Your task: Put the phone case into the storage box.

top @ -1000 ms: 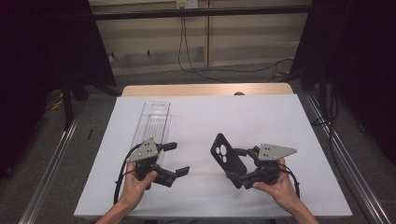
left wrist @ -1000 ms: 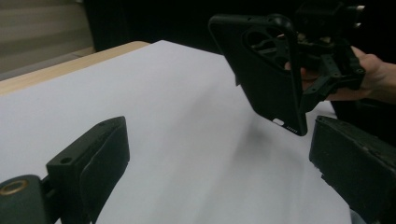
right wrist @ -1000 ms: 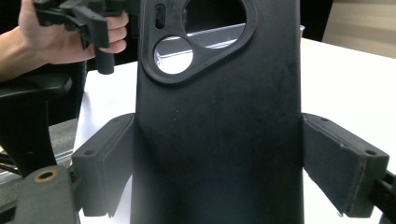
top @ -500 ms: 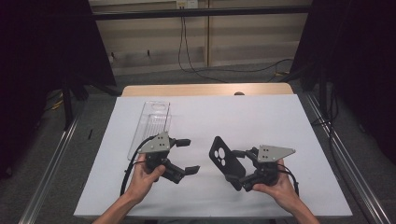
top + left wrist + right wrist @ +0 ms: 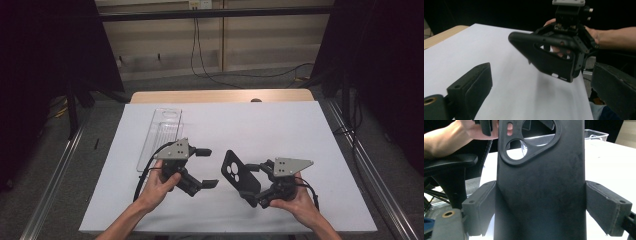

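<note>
A black phone case with a camera cut-out is held above the white sheet, tilted. My right gripper is shut on it, one pad pressing on each long side of the case. To the left of it my left gripper stands open, its jaws pointing at the case with a short gap between. In the left gripper view the case hangs ahead, beyond the two spread jaws of the left gripper, with nothing between them.
A clear plastic tray lies on the white sheet at the back left, behind the left hand. The wooden table edge runs along the far side. Metal rails flank the table.
The left hand has carried its open gripper to the right and a little up, closer to the phone case. The right gripper and the case have stayed put.
</note>
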Tool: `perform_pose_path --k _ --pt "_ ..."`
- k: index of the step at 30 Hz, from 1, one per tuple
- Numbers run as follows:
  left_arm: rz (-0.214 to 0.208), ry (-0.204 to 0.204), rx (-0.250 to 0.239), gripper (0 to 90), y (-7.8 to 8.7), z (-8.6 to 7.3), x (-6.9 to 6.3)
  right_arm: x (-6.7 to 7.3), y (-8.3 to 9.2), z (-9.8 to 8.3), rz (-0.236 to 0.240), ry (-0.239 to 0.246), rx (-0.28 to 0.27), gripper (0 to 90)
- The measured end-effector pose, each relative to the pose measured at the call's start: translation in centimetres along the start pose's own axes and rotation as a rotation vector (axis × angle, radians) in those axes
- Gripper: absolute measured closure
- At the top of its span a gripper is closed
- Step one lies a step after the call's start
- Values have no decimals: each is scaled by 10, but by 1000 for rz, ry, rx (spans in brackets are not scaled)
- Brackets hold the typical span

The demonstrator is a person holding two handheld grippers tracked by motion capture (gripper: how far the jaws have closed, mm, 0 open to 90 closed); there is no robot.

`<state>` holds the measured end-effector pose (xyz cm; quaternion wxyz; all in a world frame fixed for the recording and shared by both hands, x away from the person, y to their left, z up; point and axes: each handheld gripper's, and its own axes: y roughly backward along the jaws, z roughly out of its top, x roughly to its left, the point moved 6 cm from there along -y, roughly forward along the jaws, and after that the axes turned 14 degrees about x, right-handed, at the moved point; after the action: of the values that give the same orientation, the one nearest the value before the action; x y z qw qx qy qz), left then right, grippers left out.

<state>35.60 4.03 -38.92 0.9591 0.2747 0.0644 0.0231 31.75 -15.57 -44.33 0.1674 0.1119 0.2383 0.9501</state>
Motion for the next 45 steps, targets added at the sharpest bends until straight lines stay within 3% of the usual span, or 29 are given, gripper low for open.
perform_pose_path --k 3,5,9,26,45 --pt "3 -3 2 29 -3 4 2 1 -1 0 4 3 4 144" --pt "-32 -8 1 22 -4 7 0 1 -1 0 11 5 5 144" --pt "-58 -17 13 19 -9 9 -2 2 -1 0 21 9 2 144" --pt "-90 -51 21 27 -17 14 1 5 -1 0 62 14 -7 144" --pt "-162 -108 23 39 -27 15 -4 9 -3 -2 111 33 16 144"
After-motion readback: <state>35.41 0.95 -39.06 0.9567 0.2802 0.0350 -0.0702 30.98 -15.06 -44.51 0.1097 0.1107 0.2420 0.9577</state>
